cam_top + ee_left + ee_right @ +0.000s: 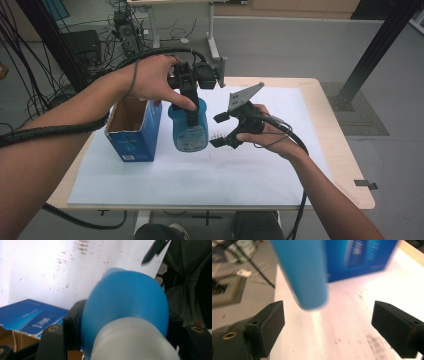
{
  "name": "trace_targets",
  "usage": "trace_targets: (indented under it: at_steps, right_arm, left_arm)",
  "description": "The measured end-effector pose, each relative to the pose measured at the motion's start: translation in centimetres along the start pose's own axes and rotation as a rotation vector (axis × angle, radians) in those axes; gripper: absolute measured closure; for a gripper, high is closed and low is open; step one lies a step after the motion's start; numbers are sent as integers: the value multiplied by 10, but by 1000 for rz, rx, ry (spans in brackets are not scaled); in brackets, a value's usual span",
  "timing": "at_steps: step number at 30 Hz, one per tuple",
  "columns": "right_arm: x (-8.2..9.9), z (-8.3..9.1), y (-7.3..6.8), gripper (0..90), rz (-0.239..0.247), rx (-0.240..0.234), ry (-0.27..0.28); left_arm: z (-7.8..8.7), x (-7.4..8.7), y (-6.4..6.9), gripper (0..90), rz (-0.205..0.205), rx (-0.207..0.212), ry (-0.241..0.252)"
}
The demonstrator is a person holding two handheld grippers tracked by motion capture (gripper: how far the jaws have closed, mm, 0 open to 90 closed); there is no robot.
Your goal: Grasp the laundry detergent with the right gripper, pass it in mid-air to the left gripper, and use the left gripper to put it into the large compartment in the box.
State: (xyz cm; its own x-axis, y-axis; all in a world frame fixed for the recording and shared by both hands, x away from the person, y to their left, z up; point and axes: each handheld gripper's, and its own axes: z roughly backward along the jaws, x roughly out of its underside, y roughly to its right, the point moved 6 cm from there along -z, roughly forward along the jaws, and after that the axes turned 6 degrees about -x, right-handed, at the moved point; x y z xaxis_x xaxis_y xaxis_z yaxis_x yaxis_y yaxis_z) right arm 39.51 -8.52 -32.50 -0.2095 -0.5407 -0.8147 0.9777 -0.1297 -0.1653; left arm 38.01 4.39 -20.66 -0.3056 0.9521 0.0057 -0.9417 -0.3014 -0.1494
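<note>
Across the wooden bench [345,150] lies a white sheet [200,175] that covers most of the top. On its left part stands an open blue carton [134,127], flaps up and cardboard inside showing. Just right of the carton, held off the sheet, hangs a blue bottle [190,127] with a white cap [132,340]; its cap end points up and its base down. The left tongs [187,97] are clamped on the bottle near its neck, one pad on each side of the blue shoulder in the left gripper view. The right tongs [222,130] stand just right of the bottle with the jaws wide apart and nothing between them; in the right gripper view the bottle's base hangs beyond the two pads, clear of both.
</note>
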Motion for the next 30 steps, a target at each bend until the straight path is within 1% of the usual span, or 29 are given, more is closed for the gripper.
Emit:
trace_targets:
  at_steps: [2,4,5,6,7,8,11,12,13,14,15,16,18,19,20,21,25,27,28,30]
  right_arm:
    - [3,12,5,91,-43,34,6]
    - [7,24,10,63,-77,73,-7]
    - [9,30,11,45,-86,102,-17]
    - [10,36,14,39,-93,144,-17]
    - [12,42,15,39,-108,173,-24]
    - [15,49,18,39,-112,192,-43]
    - [22,63,21,40,-149,221,-91]
    - [25,68,22,41,-156,240,-111]
    - [28,73,23,41,-170,272,-143]
    - [32,78,25,41,-174,302,-165]
    - [34,82,25,41,-196,322,-172]
    - [36,86,26,41,-219,336,-175]
    - [41,94,25,41,-228,368,-203]
    - [43,98,25,41,-235,383,-224]
    - [46,101,26,41,-237,398,-250]
    - [49,105,26,43,-240,413,-271]
    - [53,114,25,47,-243,448,-304]
    - [54,116,23,47,-242,451,-313]
    - [55,116,22,47,-243,449,-319]
    - [55,116,20,49,-234,450,-336]
  left_arm:
    - [3,2,-3,361,23,-10,-2]
    - [6,4,-6,360,53,-22,-2]
    - [8,5,-7,361,69,-25,-4]
    - [10,7,-9,361,85,-28,-2]
    - [13,8,-11,361,105,-34,4]
    - [15,9,-13,361,120,-36,8]
    - [26,13,-18,361,168,-45,15]
    - [30,14,-20,361,186,-44,13]
    - [33,16,-22,361,209,-41,8]
    - [38,18,-25,361,227,-40,6]
    - [42,19,-27,361,250,-41,8]
    - [46,21,-29,362,274,-41,7]
    - [55,25,-35,362,328,-40,8]
    - [60,27,-38,362,357,-41,9]
    - [66,30,-42,361,394,-45,9]
    - [69,32,-45,362,415,-48,11]
    - [86,43,-59,362,559,-76,19]
    - [93,50,-67,361,620,-90,22]
    - [97,54,-71,362,639,-92,19]
    - [103,61,-79,362,705,-92,20]
